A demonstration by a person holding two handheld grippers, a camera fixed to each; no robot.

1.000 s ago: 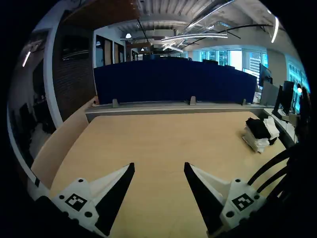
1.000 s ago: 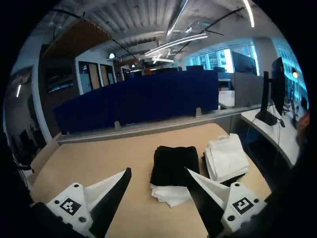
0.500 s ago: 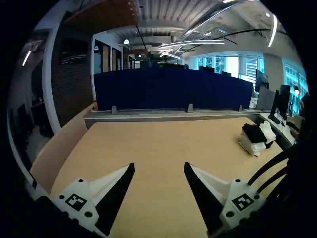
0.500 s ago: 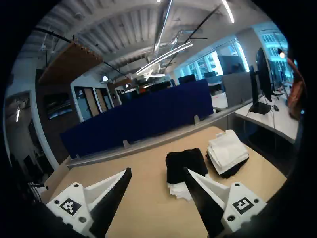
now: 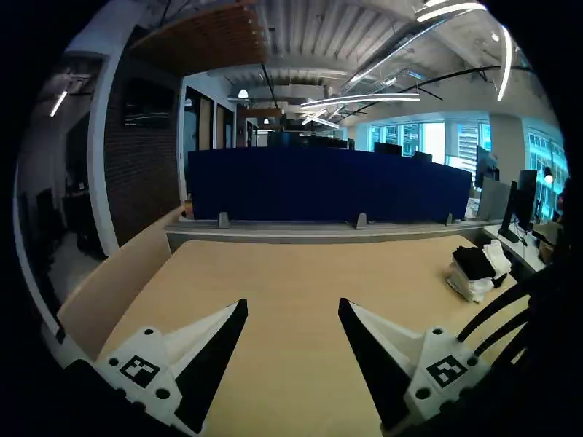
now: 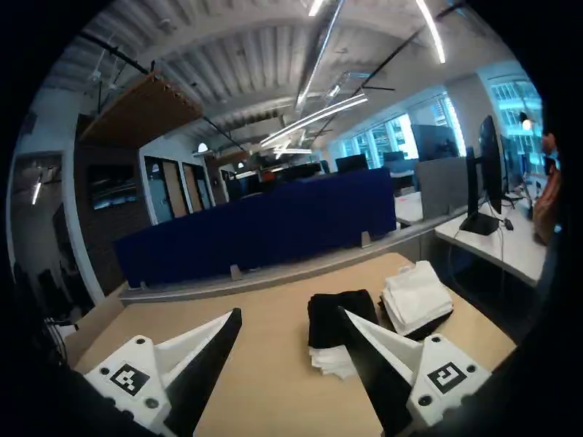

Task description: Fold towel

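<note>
Two stacks of folded towels lie at the right end of a light wooden table [image 5: 291, 291]. In the right gripper view the nearer stack has a black towel [image 6: 331, 324] on top of white ones, and the farther stack has a white towel [image 6: 415, 295] on top of a dark one. In the left gripper view the same stacks [image 5: 477, 269] look small at the far right. My left gripper [image 5: 291, 309] is open above bare tabletop. My right gripper [image 6: 289, 320] is open too, raised short of the black towel, with its right finger overlapping the stack's edge.
A blue divider panel [image 5: 321, 182] on a grey rail runs along the table's far edge. A neighbouring desk with a monitor [image 6: 484, 182] stands to the right. A dark chair back [image 5: 510, 320] shows at the left gripper view's lower right.
Both views have tilted upward over the second, showing more ceiling. In the right gripper view the towel stacks have shrunk and moved right. Both grippers stayed open.
</note>
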